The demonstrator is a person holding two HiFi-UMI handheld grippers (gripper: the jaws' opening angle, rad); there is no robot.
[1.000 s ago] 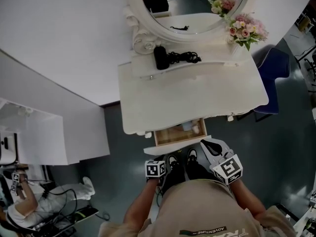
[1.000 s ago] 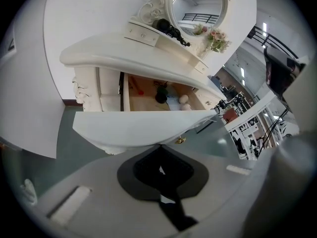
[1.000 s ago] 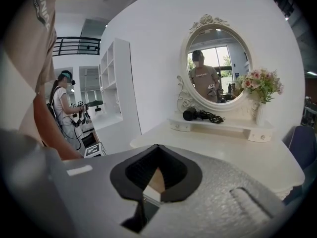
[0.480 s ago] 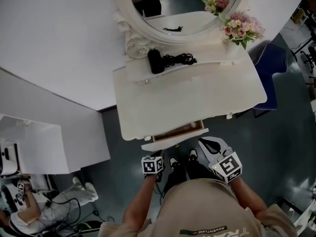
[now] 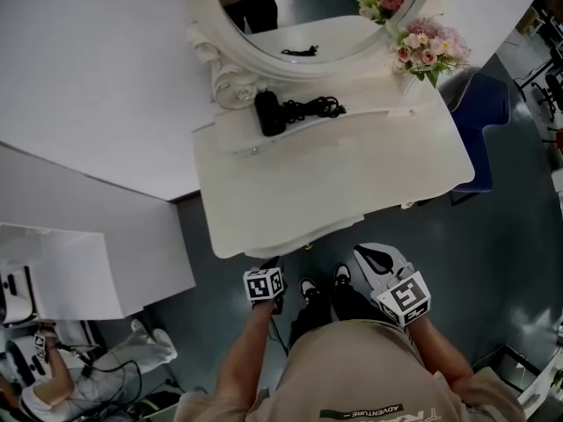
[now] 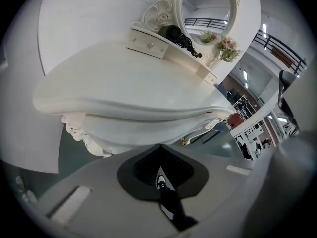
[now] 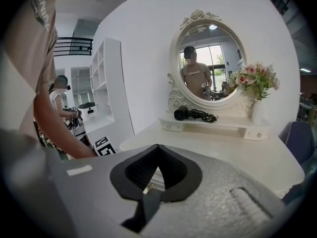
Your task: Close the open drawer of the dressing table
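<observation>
The white dressing table [image 5: 334,183] stands in front of me. In the head view its drawer no longer sticks out past the front edge. My left gripper [image 5: 273,264] is shut and empty, its tip against the table's front just under the tabletop. In the left gripper view the shut left gripper [image 6: 159,147] touches the curved white drawer front [image 6: 143,130] below the tabletop [image 6: 129,78]. My right gripper [image 5: 366,255] hangs shut and empty a little off the front edge; in its own view the right gripper [image 7: 157,147] points over the tabletop [image 7: 223,143].
A black hair dryer [image 5: 268,112] with its cord lies on the raised shelf under the oval mirror [image 5: 308,7]. A vase of pink flowers [image 5: 427,47] stands at the back right. A blue chair [image 5: 484,112] is right of the table, a white cabinet [image 5: 53,271] to the left.
The open drawer has slid in under the tabletop, with my left gripper following it forward to the table's front. The right gripper has barely moved.
</observation>
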